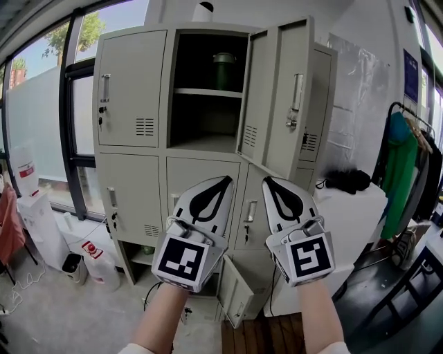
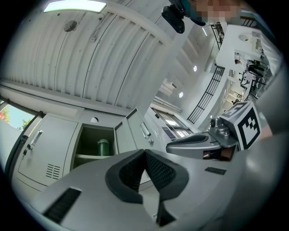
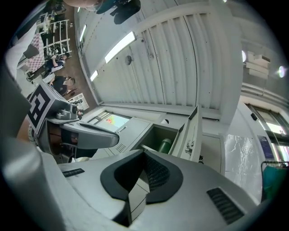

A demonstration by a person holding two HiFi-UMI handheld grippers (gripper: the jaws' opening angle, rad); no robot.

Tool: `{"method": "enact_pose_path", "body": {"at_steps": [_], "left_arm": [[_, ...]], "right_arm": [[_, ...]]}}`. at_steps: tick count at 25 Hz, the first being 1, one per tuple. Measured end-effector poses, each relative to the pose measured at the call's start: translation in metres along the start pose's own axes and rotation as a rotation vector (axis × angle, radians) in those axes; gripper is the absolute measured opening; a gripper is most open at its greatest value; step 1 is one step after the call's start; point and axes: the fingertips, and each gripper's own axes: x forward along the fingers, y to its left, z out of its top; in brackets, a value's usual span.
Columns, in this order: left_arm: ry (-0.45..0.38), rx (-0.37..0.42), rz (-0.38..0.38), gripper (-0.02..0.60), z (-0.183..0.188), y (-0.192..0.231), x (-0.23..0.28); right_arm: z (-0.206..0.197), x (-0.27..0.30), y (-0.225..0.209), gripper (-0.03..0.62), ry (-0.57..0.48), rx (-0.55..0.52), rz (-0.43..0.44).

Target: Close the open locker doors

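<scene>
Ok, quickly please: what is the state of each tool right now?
Left tool: closed, holding nothing.
Right tool: closed, holding nothing.

Tall windows point(image 1: 41, 110) run down the left side, daylight pouring in, green trees beyond the glass. Below, a grey concrete floor point(image 1: 55, 318), with a patch of wooden boards point(image 1: 266, 335) at the near edge. A white plastic container point(image 1: 97, 261) sits on the floor under the windows. On the right, a white wall point(image 1: 367, 55) carries a blue poster point(image 1: 410, 76), and there's a clothes rack point(image 1: 400, 104) (a green garment point(image 1: 399, 180) hangs at the front). Overhead, a ribbed white ceiling point(image 2: 90, 58), its light panel point(image 2: 74, 6) glowing.
</scene>
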Motion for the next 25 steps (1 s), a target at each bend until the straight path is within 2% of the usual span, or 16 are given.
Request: {"method": "enact_pose_path", "body": {"at_steps": [8, 12, 16, 20, 25], "left_arm": [[-0.031, 0.016, -0.035, 0.020, 0.010, -0.002, 0.036], [-0.054, 0.008, -0.061, 0.020, 0.014, -0.005, 0.049], [-0.064, 0.006, -0.080, 0.020, 0.012, -0.006, 0.058], [-0.075, 0.002, -0.086, 0.020, 0.009, -0.007, 0.065], [-0.073, 0.008, -0.089, 0.020, 0.003, -0.008, 0.068]], "right_arm": [[0.006, 0.011, -0.051, 0.023, -0.036, 0.078, -0.101], [0.005, 0.010, -0.075, 0.072, -0.025, 0.086, -0.132], [-0.005, 0.008, -0.092, 0.119, 0.027, 0.108, -0.140], [-0.028, 0.007, -0.105, 0.120, 0.102, 0.186, -0.115], [-0.042, 0.005, -0.117, 0.120, 0.127, 0.233, -0.123]]}}
